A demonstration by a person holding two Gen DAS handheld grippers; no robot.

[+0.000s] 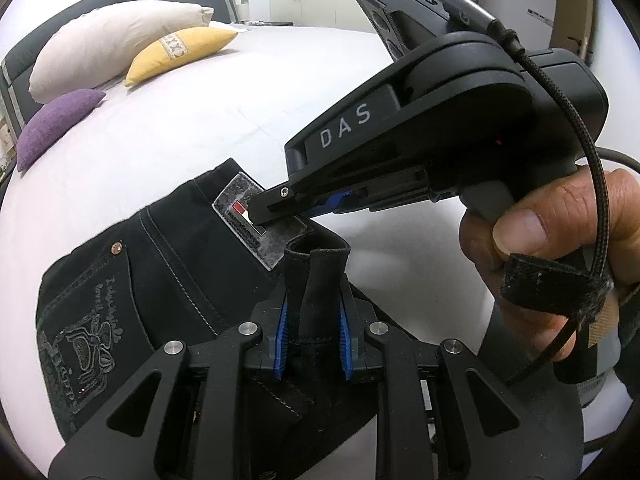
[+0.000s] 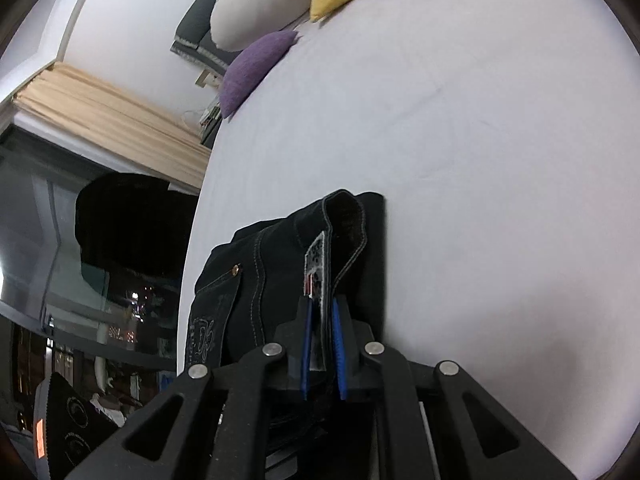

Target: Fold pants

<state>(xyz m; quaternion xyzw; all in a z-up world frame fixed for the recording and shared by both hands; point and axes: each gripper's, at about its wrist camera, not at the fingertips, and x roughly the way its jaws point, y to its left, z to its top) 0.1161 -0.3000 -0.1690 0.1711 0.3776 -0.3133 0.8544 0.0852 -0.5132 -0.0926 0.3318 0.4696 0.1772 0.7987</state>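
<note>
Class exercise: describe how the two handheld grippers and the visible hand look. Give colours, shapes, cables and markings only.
Both grippers are matte black with angular linkage arms, silver round pivot bolts and blue ribbed finger pads. The right gripper has a rounded body lettered "DAS" in white, a green indicator light and a braided black cable. The bare hand around its grey handle wears a black strap. The left gripper shows no lettering.

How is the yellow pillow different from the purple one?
The yellow pillow has a patterned patch on it; the purple pillow is plain. The yellow pillow lies next to the big white pillow, while the purple pillow sits nearer the bed's edge. Both rest on the bed.
</note>
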